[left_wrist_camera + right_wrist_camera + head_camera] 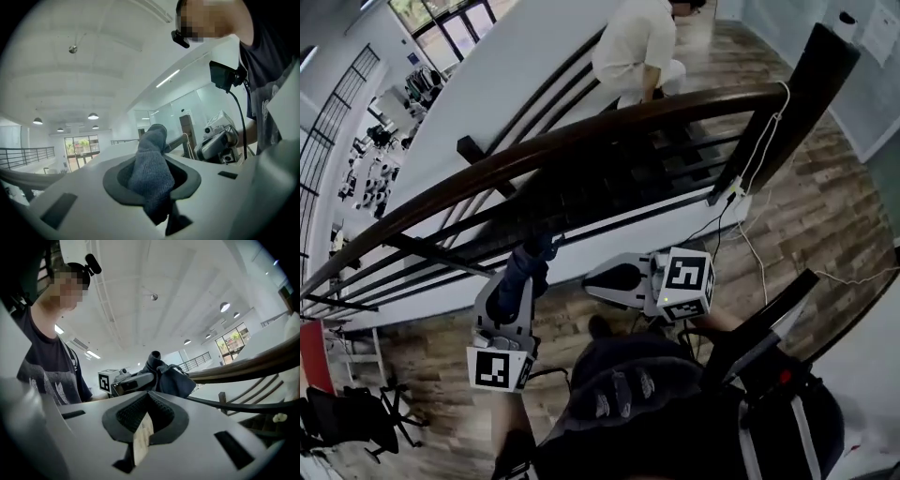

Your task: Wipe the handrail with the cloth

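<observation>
- My left gripper (521, 283) is clamped on the cloth (536, 258). In the left gripper view the grey-blue knit fills the space between the pads and stands up out of them in a thick roll.
- My right gripper (598, 278) has its jaws drawn together to a thin slit with nothing between them. It hangs just beside the left one, its marker cube (685, 281) turned up toward my head.
- The cloth sits below the dark wooden handrail (562, 141), in front of the black bars under it. In the right gripper view its bunched top shows near the rail, but I cannot tell whether they touch. I judge it is short of the rail.
- I read the step as the approach: cloth in hand, wiping not yet begun.
- Next I would raise the left gripper until the free roll of cloth lies on top of the rail, press lightly, then draw it along the curve.
- The rail bends and slopes, so I judge the gripper must turn with it to keep fabric, not jaw, on the wood.
- The right gripper has no part in this that I can see. It is best kept clear of the bars.
</observation>
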